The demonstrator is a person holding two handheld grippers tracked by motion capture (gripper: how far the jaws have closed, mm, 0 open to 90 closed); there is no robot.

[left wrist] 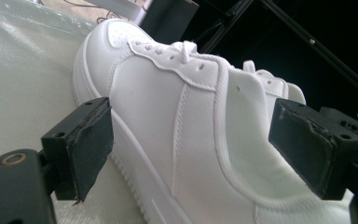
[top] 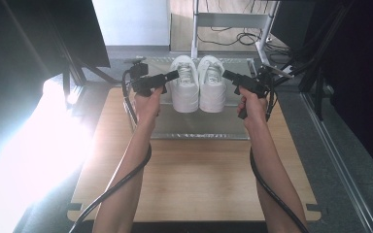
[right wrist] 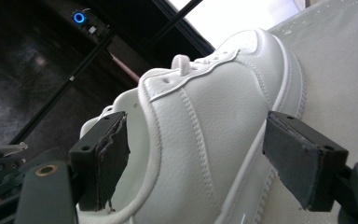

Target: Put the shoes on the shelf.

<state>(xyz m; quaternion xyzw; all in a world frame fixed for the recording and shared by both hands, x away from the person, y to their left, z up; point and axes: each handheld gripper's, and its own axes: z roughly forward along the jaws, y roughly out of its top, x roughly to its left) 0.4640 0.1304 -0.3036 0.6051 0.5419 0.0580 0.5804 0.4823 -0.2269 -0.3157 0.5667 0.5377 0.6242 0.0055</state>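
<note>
Two white lace-up sneakers stand side by side, toes pointing away, on a pale mat at the back of the wooden table. My left gripper is at the outer side of the left sneaker. In the left gripper view that gripper is open, its pads spread on either side of the sneaker. My right gripper is at the outer side of the right sneaker. It is open too, and the sneaker sits between its pads.
A metal stand and loose cables lie beyond the mat. Dark frames and panels flank the table on both sides. Strong glare washes out the floor at the left. Bare wood runs from the mat to the near edge.
</note>
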